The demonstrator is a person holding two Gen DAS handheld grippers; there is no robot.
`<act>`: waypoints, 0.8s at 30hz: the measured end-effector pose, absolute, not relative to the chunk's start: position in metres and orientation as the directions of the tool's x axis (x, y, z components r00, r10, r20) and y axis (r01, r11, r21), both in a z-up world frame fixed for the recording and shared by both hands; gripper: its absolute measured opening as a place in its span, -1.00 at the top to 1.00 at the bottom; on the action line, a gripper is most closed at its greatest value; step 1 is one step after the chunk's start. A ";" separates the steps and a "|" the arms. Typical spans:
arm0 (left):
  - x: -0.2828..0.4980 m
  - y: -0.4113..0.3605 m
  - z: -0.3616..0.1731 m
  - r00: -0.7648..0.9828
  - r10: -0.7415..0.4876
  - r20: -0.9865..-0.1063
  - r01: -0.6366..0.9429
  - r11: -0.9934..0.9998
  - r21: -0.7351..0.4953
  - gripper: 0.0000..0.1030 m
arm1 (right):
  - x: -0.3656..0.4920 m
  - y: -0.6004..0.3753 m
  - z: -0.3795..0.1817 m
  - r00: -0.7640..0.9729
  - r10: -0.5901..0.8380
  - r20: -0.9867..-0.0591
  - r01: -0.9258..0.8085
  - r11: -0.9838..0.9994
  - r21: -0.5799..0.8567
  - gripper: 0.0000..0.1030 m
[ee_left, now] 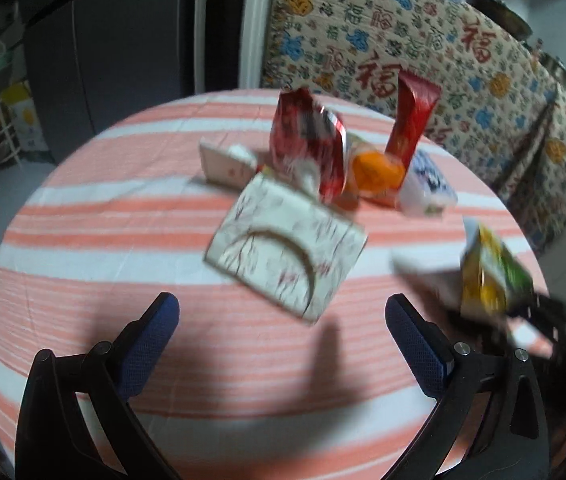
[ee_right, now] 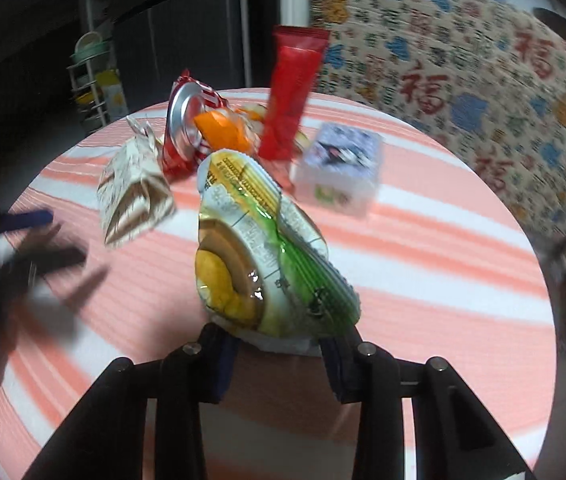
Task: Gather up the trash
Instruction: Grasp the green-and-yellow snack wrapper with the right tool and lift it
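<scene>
My right hand-held gripper (ee_right: pixel 279 344) is pinching the yellow-green snack bag (ee_right: pixel 259 252) by its near end, its length pointing toward the far edge of the desk (ee_right: pixel 443 280), while my left hand-held gripper (ee_left: pixel 283 320) hangs open and empty nearest the flat white box (ee_left: pixel 287 240).

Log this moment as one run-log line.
right gripper: shut on green-yellow snack bag | left gripper: open, empty | paper box, red wrappers on table
</scene>
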State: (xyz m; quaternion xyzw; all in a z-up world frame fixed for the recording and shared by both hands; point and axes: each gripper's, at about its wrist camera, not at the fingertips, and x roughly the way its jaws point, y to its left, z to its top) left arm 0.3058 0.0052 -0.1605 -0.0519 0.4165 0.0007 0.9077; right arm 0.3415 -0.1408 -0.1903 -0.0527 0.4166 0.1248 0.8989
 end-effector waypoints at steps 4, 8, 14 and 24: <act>0.340 -0.019 -0.147 0.668 0.049 -0.742 -0.112 0.993 -0.034 -0.99 | 0.334 -0.144 -0.190 0.625 0.175 -0.761 -0.255 0.967 0.013 0.29; 0.362 -0.018 -0.172 0.607 0.133 -0.784 -0.206 0.978 0.006 -0.99 | 0.334 -0.144 -0.190 0.625 0.170 -0.762 -0.254 0.967 0.007 0.29; 0.320 0.018 -0.190 0.585 0.093 -0.806 -0.138 0.990 0.014 -0.99 | 0.329 -0.156 -0.188 0.620 0.194 -0.760 -0.226 0.972 0.064 0.29; 0.293 0.039 -0.196 0.602 -0.131 -0.788 0.132 0.989 -0.063 -0.99 | 0.301 -0.150 -0.189 0.602 0.202 -0.773 -0.264 0.963 0.046 -0.51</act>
